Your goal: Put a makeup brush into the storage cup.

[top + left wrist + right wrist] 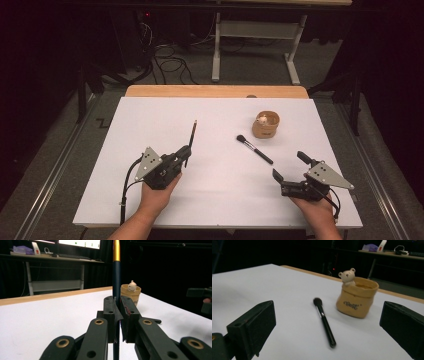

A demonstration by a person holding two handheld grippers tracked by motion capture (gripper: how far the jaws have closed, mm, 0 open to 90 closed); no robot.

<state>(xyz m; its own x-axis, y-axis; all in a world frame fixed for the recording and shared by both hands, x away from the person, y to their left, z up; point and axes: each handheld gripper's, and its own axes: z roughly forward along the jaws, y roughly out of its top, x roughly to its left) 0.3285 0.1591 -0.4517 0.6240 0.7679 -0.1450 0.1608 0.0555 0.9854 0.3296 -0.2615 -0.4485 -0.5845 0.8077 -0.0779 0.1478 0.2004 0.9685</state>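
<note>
The white desk [150,115] has wide bare room across its middle and far left, and a strip of bare wood runs along its far edge. The left gripper [183,154] sits near the front left, its fingers [110,315] closed tight on a thin brush [192,134] whose handle runs away from the hand toward the far edge, its far tip lying over bare white surface. In the left gripper view the handle is dark blue with a gold band higher up, and its upper end is cut off by the top of the frame, so the bristles cannot be made out there. The right gripper [289,165] rests near the front right corner, its fingers [254,325] spread wide apart around nothing. Just ahead of it lies a black makeup brush [323,321] with a dark, rounded bristle head, flat on the desk and free of both grippers. Beside the bristle end, near but apart, stands a tan pot [357,300] shaped like a sack, with a small bear figure on its rim and lettering too blurred to read.
</note>
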